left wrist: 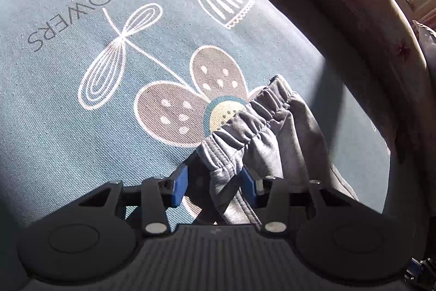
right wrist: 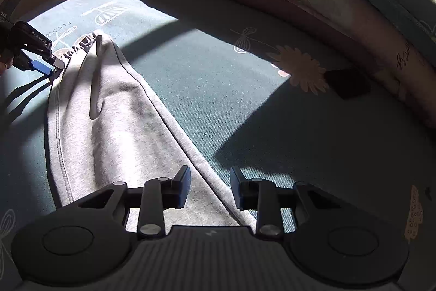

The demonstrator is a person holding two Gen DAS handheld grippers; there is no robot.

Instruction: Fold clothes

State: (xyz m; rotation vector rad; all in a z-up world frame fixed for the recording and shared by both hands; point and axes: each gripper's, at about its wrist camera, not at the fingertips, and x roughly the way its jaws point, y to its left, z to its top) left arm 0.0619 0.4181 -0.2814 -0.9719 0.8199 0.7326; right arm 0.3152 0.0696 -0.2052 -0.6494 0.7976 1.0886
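The jaws of the left gripper (left wrist: 214,183) and the right gripper (right wrist: 209,188) stand apart over the grey sweatpants (right wrist: 114,111) lying on the bed sheet (right wrist: 245,100), soft, limp and light, best taken at the elastic waistband (left wrist: 253,116).

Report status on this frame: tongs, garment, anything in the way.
Left tongs open, waistband corner between the pads. Right tongs open over the hem edge. Grey sweatpants stretched long on the bedsheet. Nothing in the way.
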